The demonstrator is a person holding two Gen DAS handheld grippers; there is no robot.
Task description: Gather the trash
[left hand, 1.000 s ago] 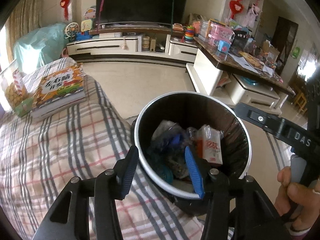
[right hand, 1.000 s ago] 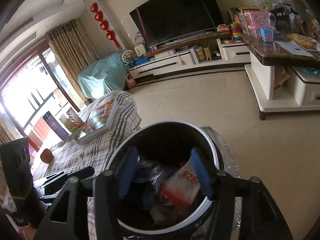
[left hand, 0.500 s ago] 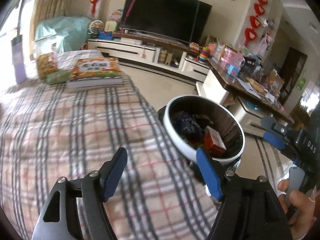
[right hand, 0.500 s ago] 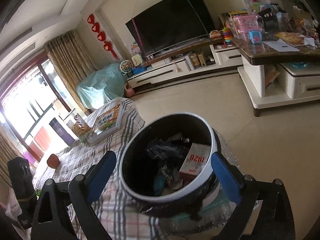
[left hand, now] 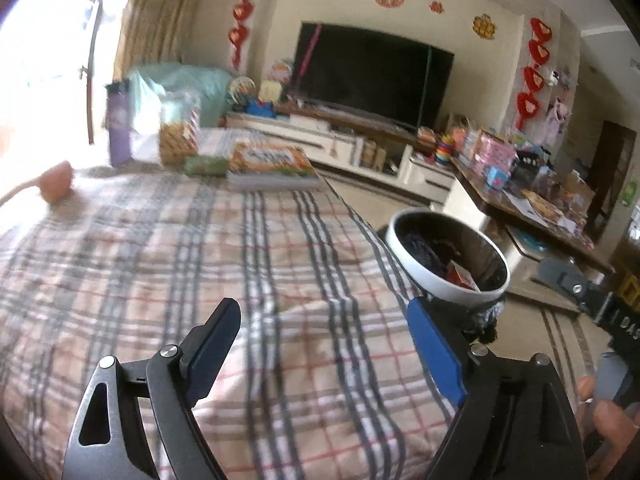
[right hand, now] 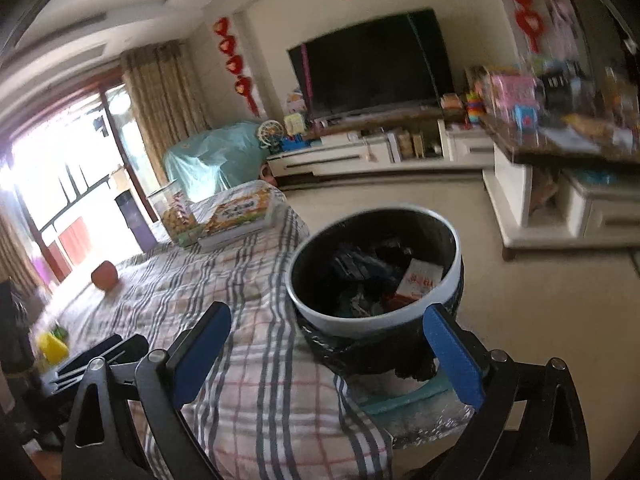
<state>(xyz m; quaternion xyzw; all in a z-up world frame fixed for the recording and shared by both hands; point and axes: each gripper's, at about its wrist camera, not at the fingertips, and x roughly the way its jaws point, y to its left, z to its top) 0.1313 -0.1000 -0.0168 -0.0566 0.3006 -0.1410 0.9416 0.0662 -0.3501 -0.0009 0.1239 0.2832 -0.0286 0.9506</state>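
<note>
Left wrist view: my left gripper (left hand: 324, 354) hangs empty over the plaid bed (left hand: 160, 264), jaws opening, the trash bin (left hand: 448, 258) off to its right beside the bed edge. My right gripper (right hand: 326, 356) is spread wide, empty, nearer the bin, angled down.

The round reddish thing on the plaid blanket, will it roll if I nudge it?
The reddish ball looks rounded, so it probably rolls readily. The soft, rumpled plaid blanket would likely slow it. It's blurred, so weight and hardness are unclear.
</note>
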